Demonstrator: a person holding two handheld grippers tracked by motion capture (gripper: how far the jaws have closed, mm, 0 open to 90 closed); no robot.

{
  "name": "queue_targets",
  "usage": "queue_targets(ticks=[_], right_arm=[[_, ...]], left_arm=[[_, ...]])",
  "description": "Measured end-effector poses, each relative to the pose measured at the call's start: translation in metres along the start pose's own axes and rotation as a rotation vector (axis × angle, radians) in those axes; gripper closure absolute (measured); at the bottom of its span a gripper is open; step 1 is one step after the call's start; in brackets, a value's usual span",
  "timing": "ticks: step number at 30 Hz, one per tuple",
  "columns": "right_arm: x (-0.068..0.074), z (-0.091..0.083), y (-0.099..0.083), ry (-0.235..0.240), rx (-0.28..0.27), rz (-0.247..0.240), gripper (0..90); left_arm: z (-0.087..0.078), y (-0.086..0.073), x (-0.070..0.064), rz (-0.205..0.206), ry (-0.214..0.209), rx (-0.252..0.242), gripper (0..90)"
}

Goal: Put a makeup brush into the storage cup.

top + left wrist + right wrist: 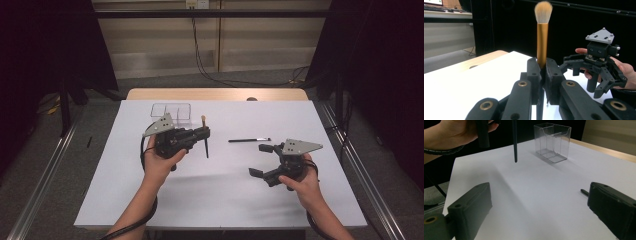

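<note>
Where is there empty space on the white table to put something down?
The near edge of the white table is bare, and so are both far corners past the clear plastic box. The middle is crowded: thin black brush, left tool clamping a gold-handled brush, open right tool.

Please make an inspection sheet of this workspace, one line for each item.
Surface: white table, bare wood strip at far edge.
Job's things: gold-handled makeup brush held upright; thin black brush lying flat; clear organizer box standing empty.
Clutter: nothing seen.
Grippers: left hand-held gripper shut on makeup brush; right hand-held gripper open, empty.
Cables: black cables on far floor.
Surroundings: dark curtains, metal rails.
</note>
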State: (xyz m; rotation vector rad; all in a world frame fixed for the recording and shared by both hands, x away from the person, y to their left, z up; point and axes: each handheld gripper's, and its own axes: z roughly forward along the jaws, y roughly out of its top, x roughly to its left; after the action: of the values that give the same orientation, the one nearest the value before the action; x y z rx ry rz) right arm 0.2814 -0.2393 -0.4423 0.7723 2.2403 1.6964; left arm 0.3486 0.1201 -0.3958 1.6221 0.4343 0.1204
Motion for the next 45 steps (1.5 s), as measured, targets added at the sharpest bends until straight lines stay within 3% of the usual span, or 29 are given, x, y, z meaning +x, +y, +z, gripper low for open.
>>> queue_targets(ticks=[18, 45], right_arm=[[-0.008, -0.022, -0.017, -0.027, 0.018, 0.024, 3.6], [-0.014, -0.058, -0.037, -0.078, 0.036, 0.040, 2.9]], left_arm=[[-0.002, -0.001, 0.003, 0.006, 0.014, 0.004, 83.7], [-0.015, 0.005, 0.015, 0.022, 0.071, -0.010, 83.7]])
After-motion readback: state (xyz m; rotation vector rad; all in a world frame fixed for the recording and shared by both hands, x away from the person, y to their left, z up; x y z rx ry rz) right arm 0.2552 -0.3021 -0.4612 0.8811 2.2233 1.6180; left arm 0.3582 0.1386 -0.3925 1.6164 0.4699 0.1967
